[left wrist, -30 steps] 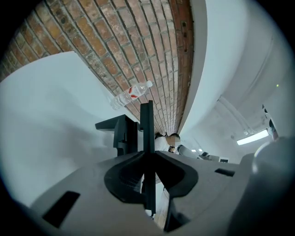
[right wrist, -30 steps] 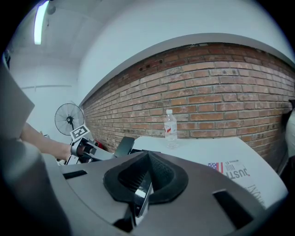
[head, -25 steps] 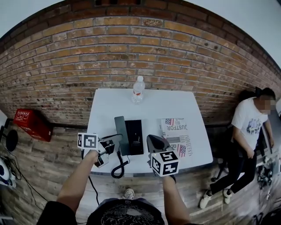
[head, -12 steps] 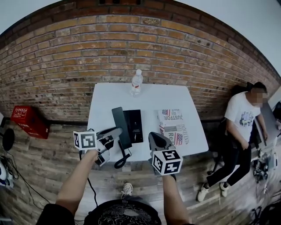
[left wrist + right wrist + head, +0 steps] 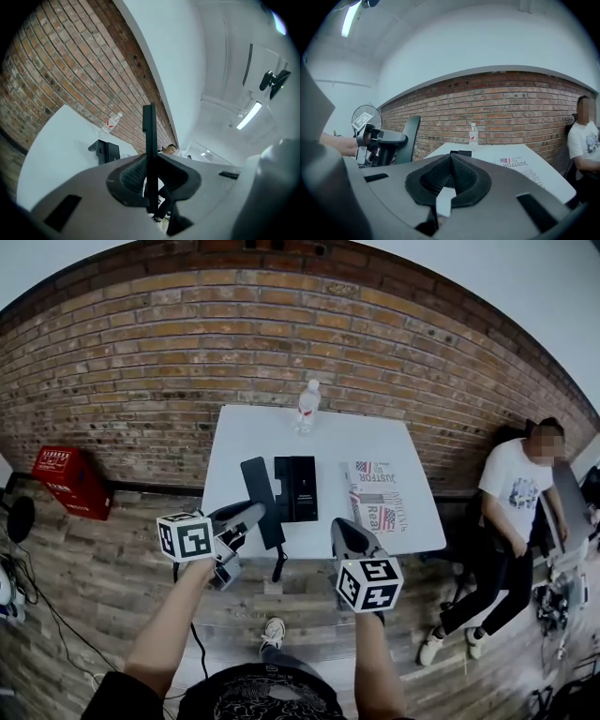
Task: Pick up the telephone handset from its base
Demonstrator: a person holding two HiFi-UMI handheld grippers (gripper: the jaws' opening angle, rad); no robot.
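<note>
Handset (image 5: 258, 488) is off its base (image 5: 296, 487) - a dark slab held in the air to the left of the base, over the near part of the white table (image 5: 375, 442). In the left gripper view it shows edge-on (image 5: 149, 140) and upright. The left gripper (image 5: 251, 514) is pinching it low on its length, one pad on each broad face, so most of the slab sticks out beyond the grip. A dark cord (image 5: 278, 565) hangs under it at the table's front edge; I can't trace where it ends.

The right gripper (image 5: 345, 529) is just right of the base, nearer the person. Its pads are pressed together w/ nothing between them, and it points over the table.

Risks, as I judge them:
- The grip is low and the handset long, so a quick swing could let it pivot or slip in the pads.
- If the cord runs to the base, pulling further away could go taut and drag the base toward the front edge - nothing is holding the base down.
- The bottle (image 5: 307, 407) at the far edge and the newspaper (image 5: 378, 507) are well apart from the lift, so prob. safe.

Count: 1 handset, 1 base, 1 cord, 1 bottle, 1 newspaper, 1 table, 2 grippers. Also 1 red crate (image 5: 64, 482) on the floor at left and 1 seated person (image 5: 514, 512) at right.
</note>
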